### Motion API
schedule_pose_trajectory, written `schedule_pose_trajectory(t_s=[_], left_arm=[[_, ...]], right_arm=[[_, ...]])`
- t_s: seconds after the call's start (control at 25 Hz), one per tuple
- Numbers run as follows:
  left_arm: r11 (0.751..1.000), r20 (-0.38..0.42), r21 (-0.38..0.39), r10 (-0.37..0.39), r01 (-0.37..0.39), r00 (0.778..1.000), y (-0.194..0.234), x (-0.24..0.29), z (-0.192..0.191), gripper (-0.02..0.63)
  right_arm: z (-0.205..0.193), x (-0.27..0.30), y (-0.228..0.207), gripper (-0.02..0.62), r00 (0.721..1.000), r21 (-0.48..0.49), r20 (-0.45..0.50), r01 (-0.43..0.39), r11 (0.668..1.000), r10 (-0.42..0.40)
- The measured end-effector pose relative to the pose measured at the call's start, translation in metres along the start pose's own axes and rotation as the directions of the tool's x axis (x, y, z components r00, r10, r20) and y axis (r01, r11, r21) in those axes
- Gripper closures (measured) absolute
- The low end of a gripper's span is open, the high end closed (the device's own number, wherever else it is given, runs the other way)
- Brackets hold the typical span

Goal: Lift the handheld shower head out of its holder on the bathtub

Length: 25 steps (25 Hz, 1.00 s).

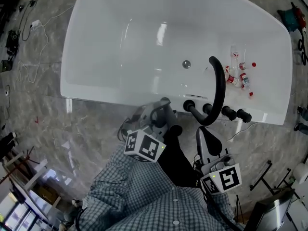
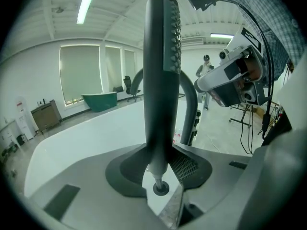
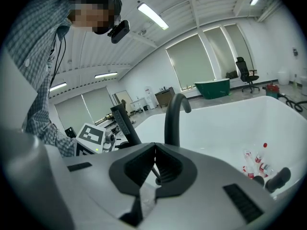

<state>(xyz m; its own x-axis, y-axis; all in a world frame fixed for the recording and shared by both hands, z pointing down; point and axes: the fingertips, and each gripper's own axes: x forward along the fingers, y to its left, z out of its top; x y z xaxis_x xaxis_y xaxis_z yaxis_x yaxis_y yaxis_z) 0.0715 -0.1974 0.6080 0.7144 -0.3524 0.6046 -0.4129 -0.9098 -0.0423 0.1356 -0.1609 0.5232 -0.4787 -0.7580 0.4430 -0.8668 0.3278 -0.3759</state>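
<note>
The black handheld shower head (image 2: 163, 80) stands upright between the jaws of my left gripper (image 2: 160, 162), which is shut on its handle. Its pale lower stem runs down to the round black holder ring (image 2: 160, 189) on the white bathtub rim (image 1: 96, 97). In the right gripper view the shower head (image 3: 123, 123) leans left, beside the left gripper's marker cube (image 3: 91, 135). In the head view my left gripper (image 1: 161, 113) is at the tub's near rim, left of the black arched spout (image 1: 219, 88). My right gripper (image 3: 153, 153) is shut and holds nothing, near the rim below the spout (image 1: 206, 136).
Black tap knobs (image 1: 236, 113) line the rim right of the spout. Several small red-capped bottles (image 1: 240, 76) lie inside the tub. Cables (image 1: 33, 37) trail on the marble floor at left. A green tub (image 2: 98, 101) and a person (image 2: 205, 75) are far off.
</note>
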Motion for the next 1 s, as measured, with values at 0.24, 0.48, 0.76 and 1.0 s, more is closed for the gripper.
schedule_pose_trajectory(t_s=[0.24, 0.48, 0.76, 1.0], left_arm=[[1.000, 0.004, -0.004, 0.006, -0.006, 1.000, -0.004, -0.018, 0.024, 0.465], [1.000, 0.014, -0.001, 0.013, -0.013, 1.000, -0.005, -0.036, 0.051, 0.465], [0.999, 0.030, -0.015, 0.037, -0.037, 0.999, -0.005, -0.064, 0.072, 0.465], [0.998, 0.058, -0.027, 0.054, -0.052, 0.997, -0.002, -0.089, 0.092, 0.465]], right_arm=[[0.030, -0.010, 0.008, 0.580, 0.999, -0.028, 0.049, -0.011, 1.000, 0.013], [0.060, -0.017, 0.011, 0.580, 0.996, -0.062, 0.087, -0.011, 0.998, 0.016], [0.093, -0.027, 0.021, 0.580, 0.989, -0.112, 0.144, -0.008, 0.994, 0.024], [0.109, -0.040, 0.034, 0.580, 0.987, -0.155, 0.156, -0.008, 0.988, 0.032]])
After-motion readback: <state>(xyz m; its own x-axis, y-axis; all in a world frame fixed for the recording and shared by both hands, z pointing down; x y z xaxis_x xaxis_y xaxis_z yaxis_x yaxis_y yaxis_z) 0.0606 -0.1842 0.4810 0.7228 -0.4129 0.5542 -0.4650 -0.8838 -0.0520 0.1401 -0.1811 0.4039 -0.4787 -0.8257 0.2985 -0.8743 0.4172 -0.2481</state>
